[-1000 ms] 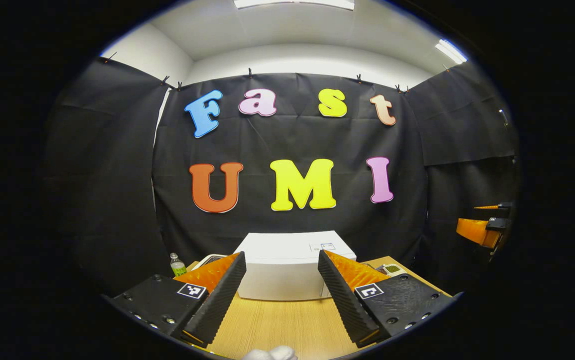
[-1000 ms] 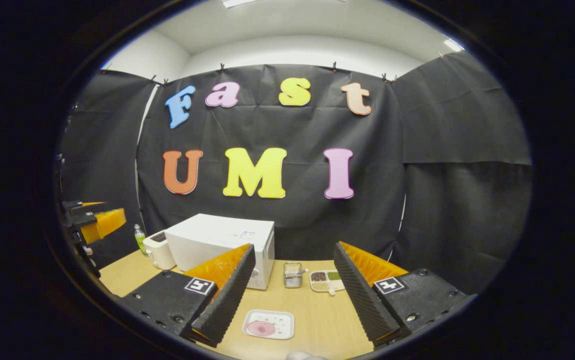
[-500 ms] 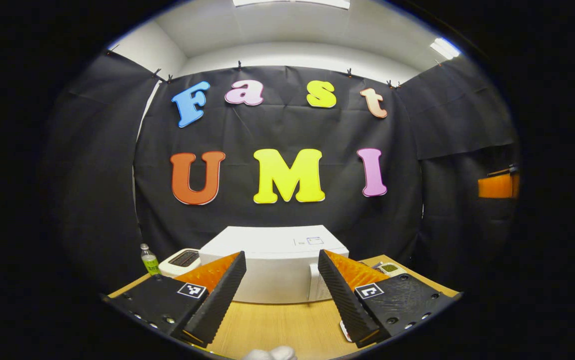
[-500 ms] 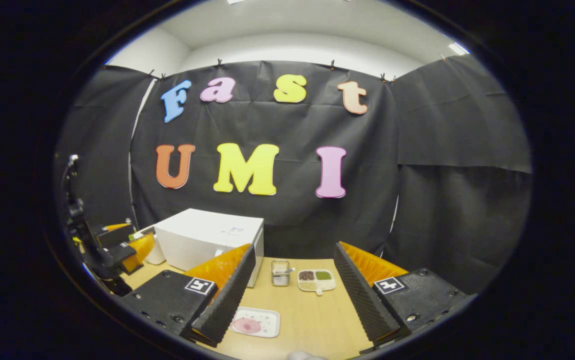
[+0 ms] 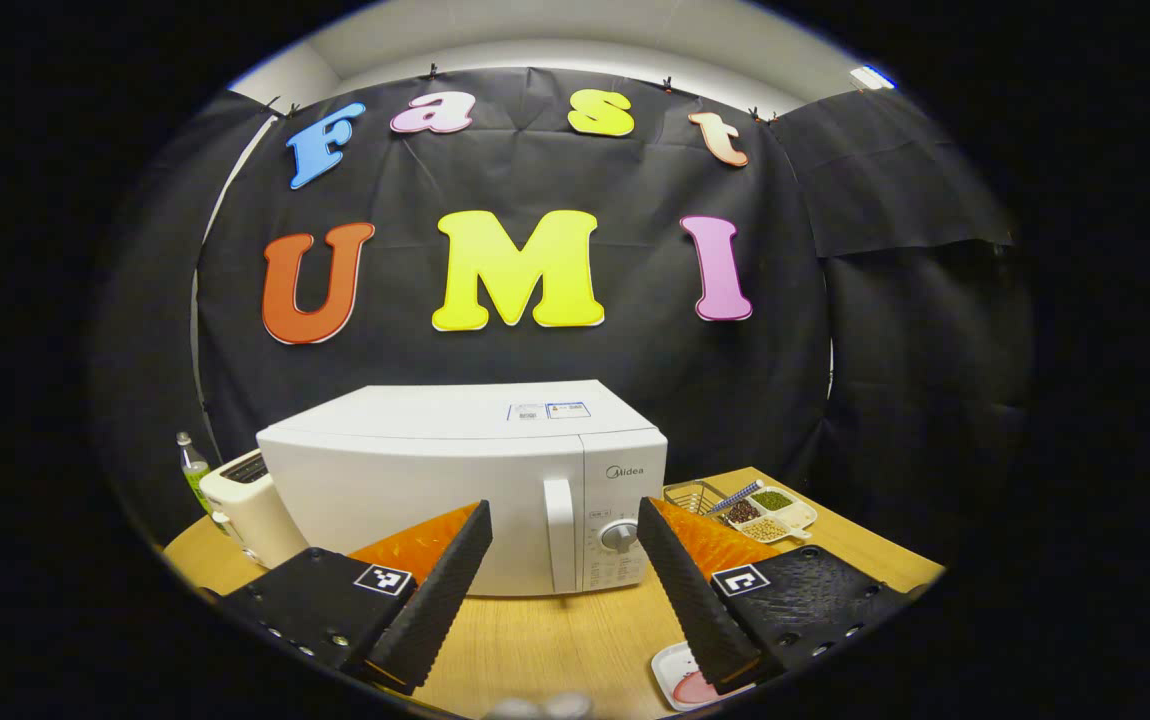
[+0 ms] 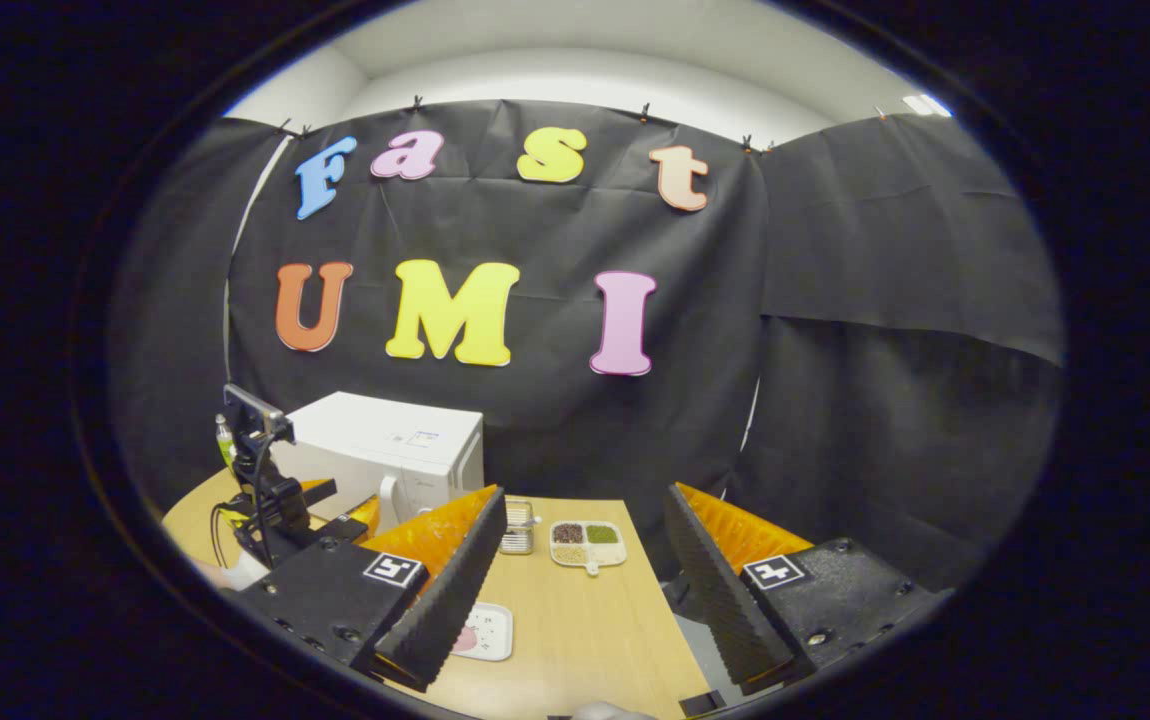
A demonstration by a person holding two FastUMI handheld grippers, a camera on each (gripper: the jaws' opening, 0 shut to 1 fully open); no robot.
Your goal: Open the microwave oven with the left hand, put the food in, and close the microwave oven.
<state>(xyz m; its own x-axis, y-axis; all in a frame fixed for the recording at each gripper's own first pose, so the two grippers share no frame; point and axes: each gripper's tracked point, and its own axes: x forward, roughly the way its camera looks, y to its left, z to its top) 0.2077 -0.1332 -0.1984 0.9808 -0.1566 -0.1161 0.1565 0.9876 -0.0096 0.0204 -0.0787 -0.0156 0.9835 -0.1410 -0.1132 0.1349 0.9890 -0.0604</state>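
A white microwave (image 5: pixel 435 480) stands on the wooden table with its door closed; the vertical handle (image 5: pixel 560 535) and a dial (image 5: pixel 619 536) are on its right side. My left gripper (image 5: pixel 563 507) is open, level with the microwave's front and a short way off it, the handle showing between its fingers. A white plate with pink food (image 5: pixel 677 686) lies at the lower right, partly hidden by the right finger. In the right gripper view my right gripper (image 6: pixel 585 493) is open and holds nothing, the plate (image 6: pixel 485 632) lies by its left finger, and the left gripper (image 6: pixel 335 502) hangs before the microwave (image 6: pixel 385 450).
A white toaster (image 5: pixel 243 500) and a small bottle (image 5: pixel 190 462) stand left of the microwave. To its right are a wire basket (image 5: pixel 693 494) and a sectioned dish of beans (image 5: pixel 770 508). The table's (image 6: pixel 585 640) right edge runs near the right gripper.
My left gripper has dropped and come closer to the microwave, whose front and handle now show. In the right gripper view the left gripper has moved in front of the microwave.
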